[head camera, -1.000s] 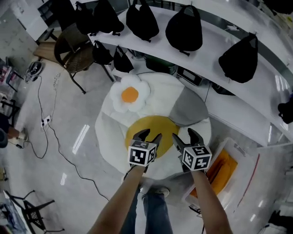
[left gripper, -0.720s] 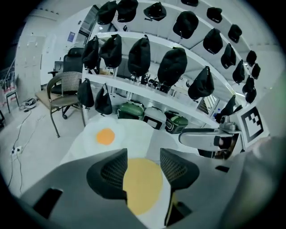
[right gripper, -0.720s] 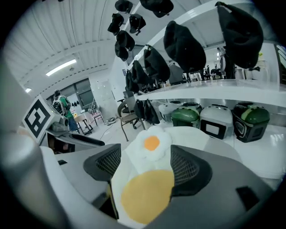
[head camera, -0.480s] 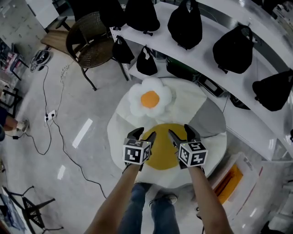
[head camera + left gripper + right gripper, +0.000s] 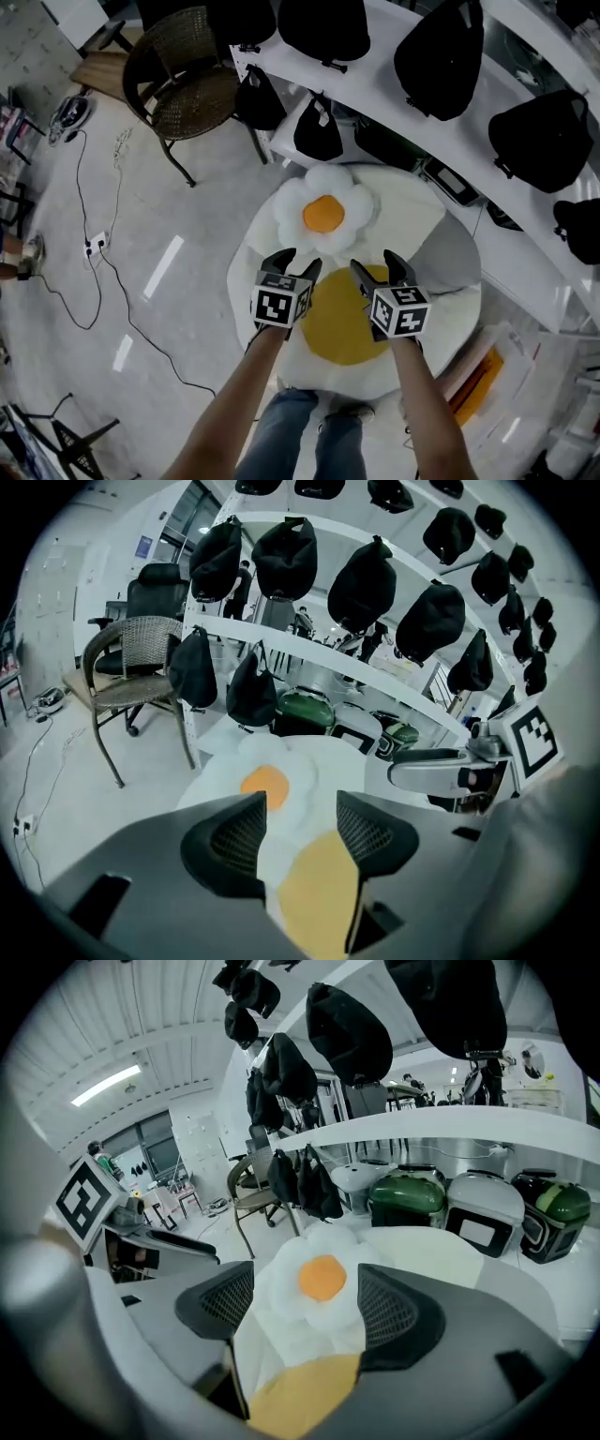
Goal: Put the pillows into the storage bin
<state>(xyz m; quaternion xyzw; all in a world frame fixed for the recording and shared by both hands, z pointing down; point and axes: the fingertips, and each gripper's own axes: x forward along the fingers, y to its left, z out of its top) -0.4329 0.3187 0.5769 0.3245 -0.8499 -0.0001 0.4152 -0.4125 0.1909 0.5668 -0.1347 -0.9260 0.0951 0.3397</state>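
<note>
Since the earlier frames both grippers are advancing across the pillow pile, their tips now lying nearer the flower pillow (image 5: 324, 213) than before. That pillow (white petals, orange centre) is resting on the far part of a large round white pillow (image 5: 258, 281) with a yellow disc (image 5: 342, 328) at its middle. A grey pillow (image 5: 452, 261) is lying at the right of the pile, partly on the white one. All three are sitting on the floor, outside the storage bin (image 5: 506, 347), which is standing at the lower right, just beside the pile, with something orange inside.

The left gripper (image 5: 300, 261) is hovering over the left edge of the yellow disc, its jaws standing apart with nothing gripped; its own view is showing the flower pillow (image 5: 267, 785) beyond the gap. The right gripper (image 5: 373, 262) is hovering over the right edge of the disc, jaws likewise spread and empty, framing the flower pillow (image 5: 322, 1279).

Behind the pile a white shelf (image 5: 441, 131) is carrying black bags (image 5: 445, 56); a wicker chair (image 5: 187, 84) is standing to the left, and cables (image 5: 103, 272) are trailing over the floor.
</note>
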